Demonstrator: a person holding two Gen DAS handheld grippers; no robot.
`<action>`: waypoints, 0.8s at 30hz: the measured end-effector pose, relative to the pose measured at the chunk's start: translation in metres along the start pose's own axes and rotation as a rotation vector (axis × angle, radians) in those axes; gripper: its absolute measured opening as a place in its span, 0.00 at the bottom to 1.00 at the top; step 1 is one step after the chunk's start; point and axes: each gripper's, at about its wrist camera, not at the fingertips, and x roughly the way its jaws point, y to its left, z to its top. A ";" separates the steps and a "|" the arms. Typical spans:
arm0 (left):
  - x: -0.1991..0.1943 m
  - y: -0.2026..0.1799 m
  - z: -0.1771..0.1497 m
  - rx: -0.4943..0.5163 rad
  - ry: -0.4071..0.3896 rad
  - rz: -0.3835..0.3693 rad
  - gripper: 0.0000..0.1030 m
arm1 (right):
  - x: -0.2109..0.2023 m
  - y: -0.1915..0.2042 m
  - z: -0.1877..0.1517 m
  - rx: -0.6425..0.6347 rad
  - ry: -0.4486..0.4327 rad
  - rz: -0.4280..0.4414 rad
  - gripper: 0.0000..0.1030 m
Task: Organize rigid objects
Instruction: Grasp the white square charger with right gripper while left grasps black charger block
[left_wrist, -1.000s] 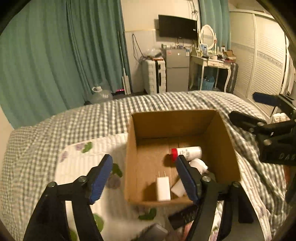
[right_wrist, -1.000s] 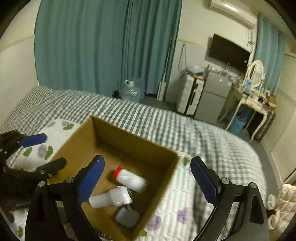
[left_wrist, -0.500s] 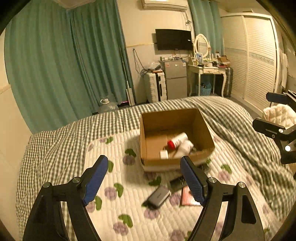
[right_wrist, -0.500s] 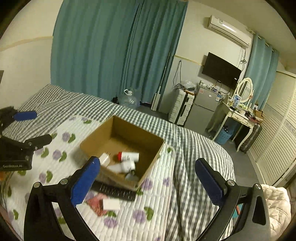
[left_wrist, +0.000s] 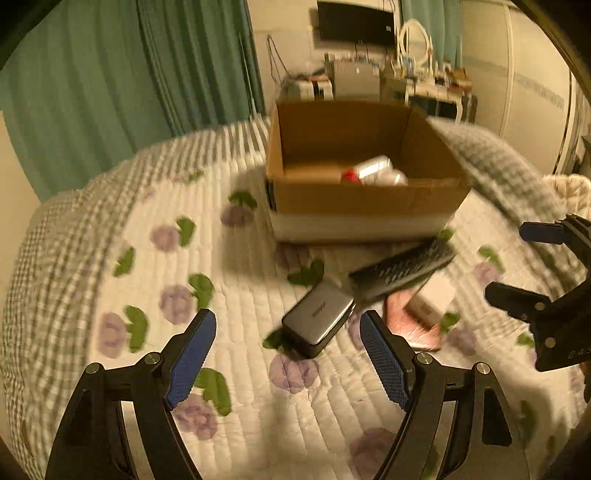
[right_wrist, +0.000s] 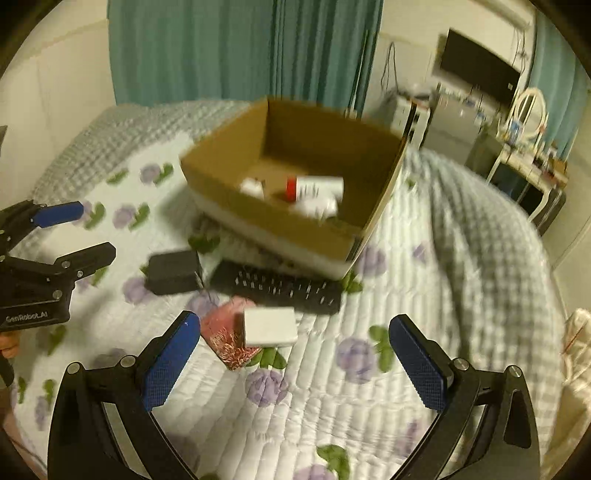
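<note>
A bed carries everything, covered by a white quilt (left_wrist: 258, 369) printed with purple flowers and green leaves, with a grey checked blanket (right_wrist: 480, 229) along its far edge. On the quilt, toward that far edge, stands an open cardboard box (left_wrist: 365, 199). The left wrist view shows only a red-capped white bottle (left_wrist: 365, 171) over the box's near wall; the right wrist view looks in from higher and also shows a small white object (right_wrist: 252, 186) just beside the bottle, though blur hides what it is.

Just in front of the box's near wall lies a black remote control (right_wrist: 275, 288), running along that wall. To one side of it rests a dark grey slab-shaped device (left_wrist: 317, 317), close to the remote's end. Nearer the cameras, a small white block (right_wrist: 269, 326) lies on top of a flat red packet (right_wrist: 227, 338); the left view shows these two only partly, behind the remote.

The left gripper (left_wrist: 286, 363) hangs above the quilt, short of the grey device, its blue pads spread wide with nothing between them. The right gripper (right_wrist: 293, 363) hangs over the white block and red packet, likewise spread and holding nothing.
</note>
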 end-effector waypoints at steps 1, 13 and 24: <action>0.008 0.001 -0.003 0.002 0.016 -0.007 0.80 | 0.012 0.001 -0.002 0.005 0.024 0.016 1.00; 0.088 -0.002 -0.008 0.040 0.211 -0.062 0.80 | 0.096 0.011 -0.013 -0.011 0.186 0.082 0.58; 0.110 -0.017 -0.002 0.113 0.234 -0.064 0.78 | 0.082 0.008 -0.012 -0.016 0.170 0.064 0.55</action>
